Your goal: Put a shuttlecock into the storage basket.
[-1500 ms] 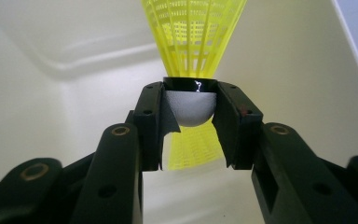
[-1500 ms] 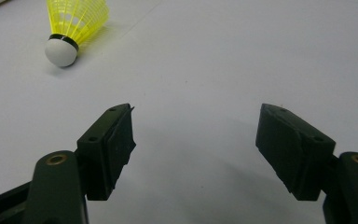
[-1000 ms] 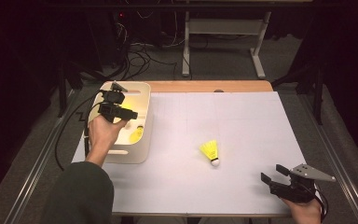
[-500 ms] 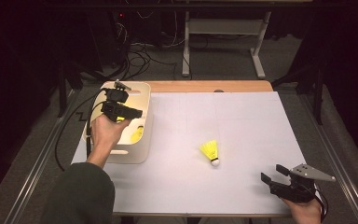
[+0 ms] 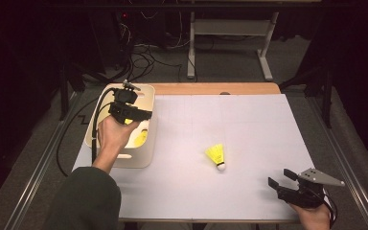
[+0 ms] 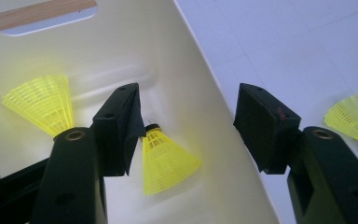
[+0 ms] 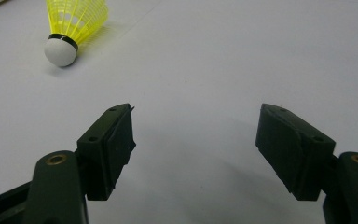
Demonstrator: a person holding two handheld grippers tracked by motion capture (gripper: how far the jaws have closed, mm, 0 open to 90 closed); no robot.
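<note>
The big white table [image 5: 249, 120] takes up most of the high view. A cream bin [image 5: 146, 91] sits at its left edge. Two yellow shuttlecocks already lie inside the bin [image 6: 168, 161].

One more yellow shuttlecock [image 5: 216, 156] lies out on the table, near the middle and a bit toward the person. It lies on its side. Its white round tip points toward the person and a little to the right, and its yellow skirt points away.

This loose shuttlecock is between the two hands. It looks a bit closer to the right gripper [image 5: 283, 180], which rests low at the near right corner. From that gripper it lies ahead and to the left. I think this hand could reach it with a short push forward and left.

The right gripper's jaws are wide apart and hold nothing [image 7: 193, 140].

The left gripper [image 5: 136, 115] hangs over the bin. Its jaws are wide apart too, with nothing between them [image 6: 189, 128].
</note>
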